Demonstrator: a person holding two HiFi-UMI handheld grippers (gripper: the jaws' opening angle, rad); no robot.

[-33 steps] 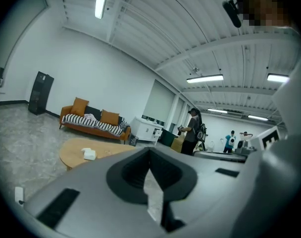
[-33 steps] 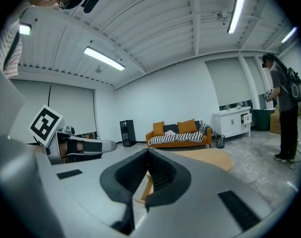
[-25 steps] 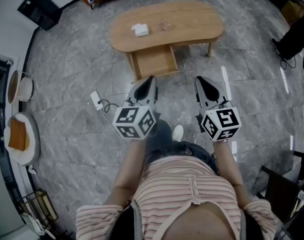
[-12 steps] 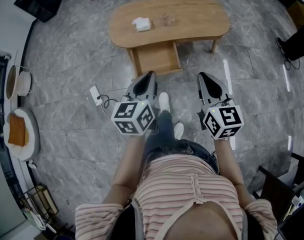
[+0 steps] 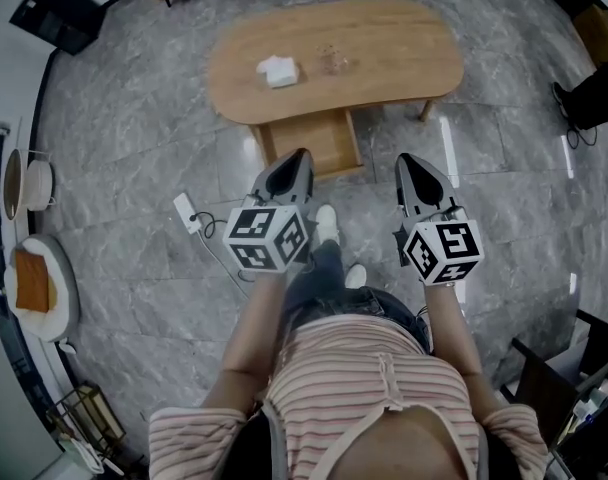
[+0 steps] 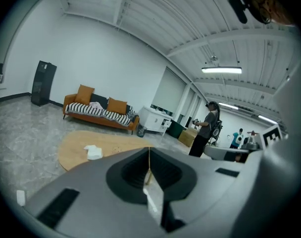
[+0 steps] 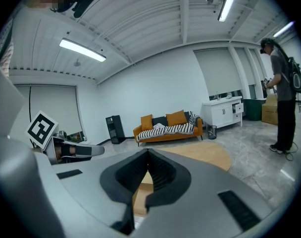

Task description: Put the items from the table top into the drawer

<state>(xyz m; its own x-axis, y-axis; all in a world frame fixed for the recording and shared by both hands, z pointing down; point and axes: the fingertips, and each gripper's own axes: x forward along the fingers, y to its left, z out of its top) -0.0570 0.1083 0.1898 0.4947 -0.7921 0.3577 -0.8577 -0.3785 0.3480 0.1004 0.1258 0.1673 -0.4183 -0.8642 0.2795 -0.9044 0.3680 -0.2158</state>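
Note:
An oval wooden table point(image 5: 384, 48) stands ahead of me with a crumpled white cloth point(image 5: 278, 70) and a small clear item point(image 5: 333, 61) on top. Its wooden drawer point(image 5: 309, 140) is pulled open toward me. My left gripper point(image 5: 298, 156) hangs just short of the drawer's front, jaws shut with nothing between them. My right gripper point(image 5: 407, 160) is level with it, to the drawer's right, shut and empty too. The left gripper view shows its closed tips point(image 6: 149, 148), with the table point(image 6: 76, 145) and white cloth point(image 6: 93, 151) beyond. In the right gripper view the drawer point(image 7: 140, 195) shows below the closed tips point(image 7: 147, 151).
A white power strip point(image 5: 187, 211) with a cable lies on the marble floor left of my legs. Round plates point(image 5: 32, 278) sit at the far left, a black cabinet point(image 5: 54, 13) stands at the back left. An orange sofa point(image 6: 98, 112) is behind the table. A person point(image 6: 206, 128) stands to the right.
Both grippers have moved forward toward the table, still shut. The table and open drawer lie closer, and a foot has stepped forward between the grippers.

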